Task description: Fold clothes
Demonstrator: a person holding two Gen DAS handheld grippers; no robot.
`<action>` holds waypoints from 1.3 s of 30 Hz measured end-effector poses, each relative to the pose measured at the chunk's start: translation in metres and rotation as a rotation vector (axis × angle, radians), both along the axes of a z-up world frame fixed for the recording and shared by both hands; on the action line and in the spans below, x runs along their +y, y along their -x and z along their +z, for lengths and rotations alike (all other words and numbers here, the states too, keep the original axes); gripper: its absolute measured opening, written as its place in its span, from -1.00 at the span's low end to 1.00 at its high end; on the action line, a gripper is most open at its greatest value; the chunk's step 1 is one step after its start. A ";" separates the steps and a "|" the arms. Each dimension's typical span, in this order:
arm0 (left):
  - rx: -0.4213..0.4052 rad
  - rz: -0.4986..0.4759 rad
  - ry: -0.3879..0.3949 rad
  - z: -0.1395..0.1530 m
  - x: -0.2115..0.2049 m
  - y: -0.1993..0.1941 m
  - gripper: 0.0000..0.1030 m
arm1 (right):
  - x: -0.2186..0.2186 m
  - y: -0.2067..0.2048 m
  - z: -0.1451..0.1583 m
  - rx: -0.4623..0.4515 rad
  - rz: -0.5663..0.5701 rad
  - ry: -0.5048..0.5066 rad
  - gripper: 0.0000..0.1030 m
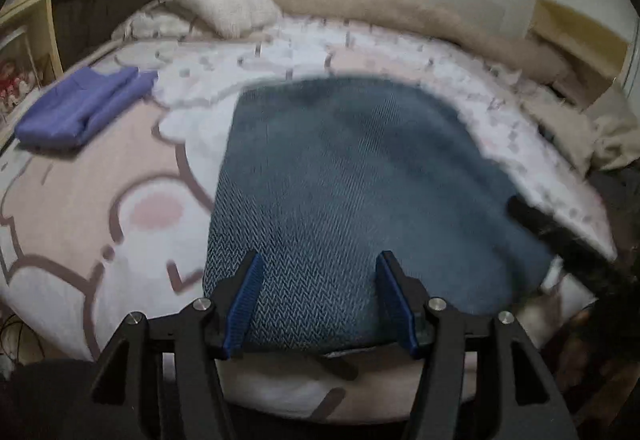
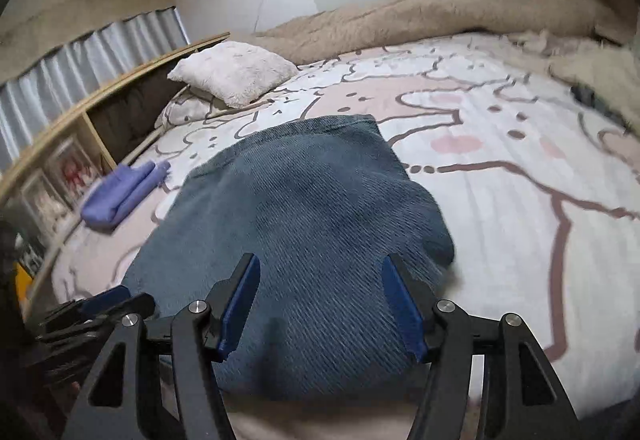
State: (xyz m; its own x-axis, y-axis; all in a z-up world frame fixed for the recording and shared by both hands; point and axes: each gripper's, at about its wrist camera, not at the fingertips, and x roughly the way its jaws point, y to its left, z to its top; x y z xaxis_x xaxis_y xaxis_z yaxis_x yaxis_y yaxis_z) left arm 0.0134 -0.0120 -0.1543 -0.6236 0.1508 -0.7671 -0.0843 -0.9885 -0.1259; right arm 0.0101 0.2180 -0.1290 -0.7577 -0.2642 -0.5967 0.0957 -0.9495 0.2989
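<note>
A dark blue knitted garment (image 1: 352, 191) lies folded flat on the bed's patterned sheet (image 1: 100, 207); it also shows in the right wrist view (image 2: 296, 232). My left gripper (image 1: 320, 268) is open, its blue pads spread over the garment's near left part, holding nothing. My right gripper (image 2: 320, 268) is open over the garment's near right part, empty. The right gripper appears blurred at the right edge of the left wrist view (image 1: 560, 236); the left gripper shows at the lower left of the right wrist view (image 2: 100, 304).
A folded purple garment (image 1: 80, 107) lies at the bed's left side, also in the right wrist view (image 2: 120, 195). A fluffy white pillow (image 2: 232, 71) and a beige blanket (image 2: 440, 15) lie at the far side. A wooden shelf headboard (image 2: 80, 119) runs along the left.
</note>
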 end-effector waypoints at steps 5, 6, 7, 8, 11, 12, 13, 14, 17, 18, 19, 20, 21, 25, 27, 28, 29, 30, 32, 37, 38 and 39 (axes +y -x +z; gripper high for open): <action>0.005 0.006 0.012 -0.008 0.003 0.006 0.24 | -0.010 0.003 -0.014 -0.061 0.020 -0.048 0.23; 0.012 0.002 0.022 -0.009 0.005 0.005 0.25 | -0.012 0.006 -0.019 -0.091 0.025 -0.059 0.24; 0.017 -0.001 0.029 -0.009 0.006 0.004 0.27 | -0.013 0.008 -0.021 -0.107 0.027 -0.062 0.24; 0.019 -0.001 0.029 -0.009 0.006 0.004 0.28 | -0.013 0.010 -0.024 -0.122 0.029 -0.065 0.25; 0.018 0.000 0.014 -0.009 0.004 0.004 0.32 | -0.014 0.009 -0.024 -0.122 0.024 -0.066 0.30; 0.018 -0.001 0.011 -0.009 0.004 0.004 0.36 | -0.015 0.008 -0.024 -0.119 0.028 -0.074 0.31; 0.018 -0.002 0.012 -0.009 0.005 0.003 0.36 | -0.017 0.007 -0.024 -0.116 0.032 -0.082 0.33; 0.019 -0.003 0.012 -0.009 0.005 0.003 0.36 | -0.018 0.007 -0.024 -0.114 0.036 -0.089 0.36; 0.022 -0.001 0.007 -0.009 0.004 0.003 0.37 | -0.022 0.006 -0.025 -0.110 0.045 -0.111 0.41; 0.022 0.000 0.003 -0.009 0.004 0.002 0.38 | -0.022 0.005 -0.025 -0.109 0.047 -0.113 0.42; 0.023 -0.002 0.000 -0.009 0.005 0.002 0.43 | -0.022 0.005 -0.025 -0.108 0.048 -0.115 0.42; 0.025 -0.006 -0.002 -0.008 0.005 0.002 0.46 | -0.022 0.005 -0.025 -0.108 0.050 -0.117 0.43; 0.026 -0.009 -0.005 -0.008 0.006 0.002 0.50 | -0.022 0.005 -0.025 -0.109 0.051 -0.115 0.43; 0.057 -0.036 0.006 0.004 0.011 -0.005 0.52 | -0.021 0.006 -0.024 -0.114 0.059 -0.108 0.48; 0.104 -0.112 -0.013 0.024 0.014 -0.013 0.52 | -0.021 0.007 -0.024 -0.118 0.065 -0.101 0.52; 0.141 -0.138 0.006 0.037 0.016 -0.016 0.52 | -0.021 0.008 -0.024 -0.121 0.068 -0.096 0.54; 0.183 -0.151 0.045 0.051 0.017 -0.019 0.52 | -0.021 0.008 -0.024 -0.124 0.071 -0.090 0.55; 0.225 -0.164 0.084 0.065 0.019 -0.021 0.52 | -0.021 0.008 -0.024 -0.127 0.074 -0.085 0.56; 0.317 -0.216 0.182 0.096 0.024 -0.024 0.53 | -0.019 0.009 -0.024 -0.135 0.075 -0.064 0.58; 0.545 -0.373 0.550 0.131 0.042 -0.031 0.53 | -0.019 0.010 -0.023 -0.141 0.096 -0.062 0.59; 0.583 -0.409 0.640 0.129 0.045 -0.033 0.53 | -0.021 0.009 -0.023 -0.137 0.101 -0.078 0.59; 0.609 -0.443 0.718 0.123 0.046 -0.034 0.53 | -0.022 0.008 -0.023 -0.135 0.102 -0.089 0.59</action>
State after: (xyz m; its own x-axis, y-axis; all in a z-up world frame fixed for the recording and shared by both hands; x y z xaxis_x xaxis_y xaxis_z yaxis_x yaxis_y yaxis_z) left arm 0.0470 0.0337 -0.0315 -0.9354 0.0935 -0.3411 -0.3105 -0.6788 0.6654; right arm 0.0019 0.1957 -0.1522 -0.6414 -0.2773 -0.7154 0.1581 -0.9602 0.2304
